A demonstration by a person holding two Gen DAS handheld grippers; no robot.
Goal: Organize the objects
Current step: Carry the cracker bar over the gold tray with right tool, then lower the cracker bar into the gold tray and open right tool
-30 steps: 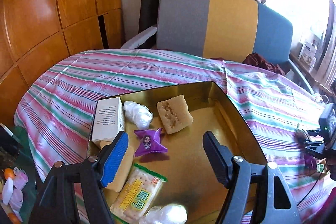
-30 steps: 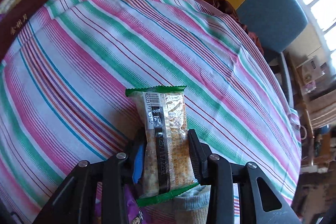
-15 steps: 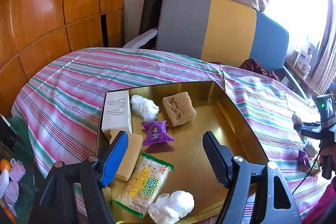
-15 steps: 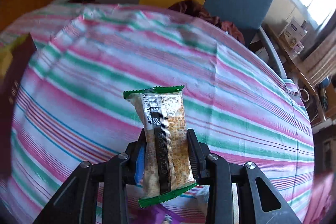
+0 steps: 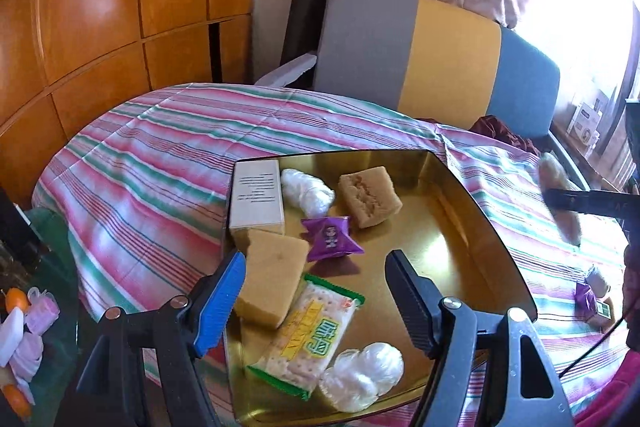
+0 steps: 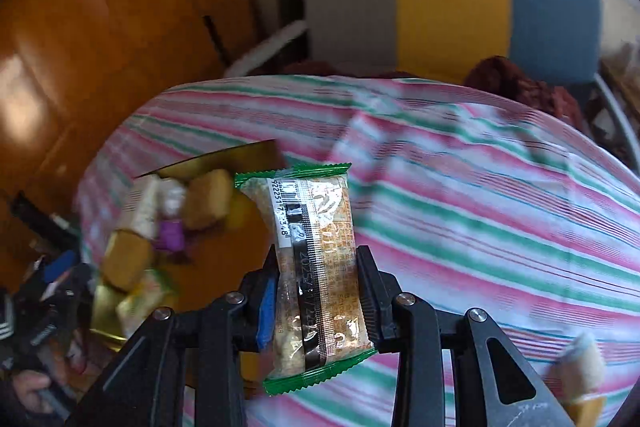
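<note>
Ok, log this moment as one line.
right gripper: shut on cracker packet | left gripper: open, over gold tray | packet not yet in tray

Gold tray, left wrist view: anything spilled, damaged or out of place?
Nothing spilled or damaged. The gold tray holds its snacks loosely, unaligned. A few items lie on the striped cloth outside it, and the right gripper holds a green-edged cracker pack.
</note>
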